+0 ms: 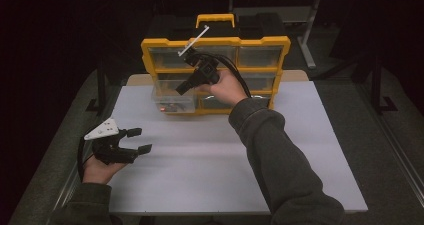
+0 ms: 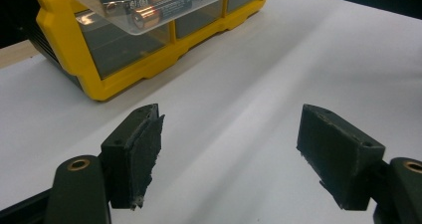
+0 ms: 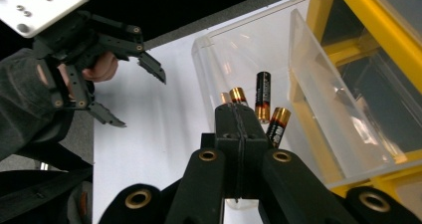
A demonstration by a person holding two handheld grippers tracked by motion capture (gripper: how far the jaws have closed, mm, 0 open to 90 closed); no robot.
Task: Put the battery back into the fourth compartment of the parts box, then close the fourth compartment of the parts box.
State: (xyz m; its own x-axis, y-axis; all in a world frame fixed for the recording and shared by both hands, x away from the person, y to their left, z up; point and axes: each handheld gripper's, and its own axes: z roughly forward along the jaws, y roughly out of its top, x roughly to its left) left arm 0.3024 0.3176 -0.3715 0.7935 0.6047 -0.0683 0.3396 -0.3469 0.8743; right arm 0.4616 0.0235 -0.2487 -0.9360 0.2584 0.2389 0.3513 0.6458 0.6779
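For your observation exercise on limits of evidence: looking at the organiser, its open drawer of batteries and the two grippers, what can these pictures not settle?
- Battery count: in the right gripper view the shut right gripper covers part of the open drawer; the left gripper view cuts off the batteries at its top edge.
- Other drawers' contents: dim and too small in the high view of the organiser.
- Battery label: blurred in the left gripper view.
- The left gripper is open, holding nothing.

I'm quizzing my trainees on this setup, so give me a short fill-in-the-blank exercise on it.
1. The pulled-out clear drawer holds several ____.
2. The frame of the organizer is coloured ____.
3. The jaws of the left claw stand ____.
4. The jaws of the right claw are pressed ____.

Missing words: batteries; yellow; open; shut
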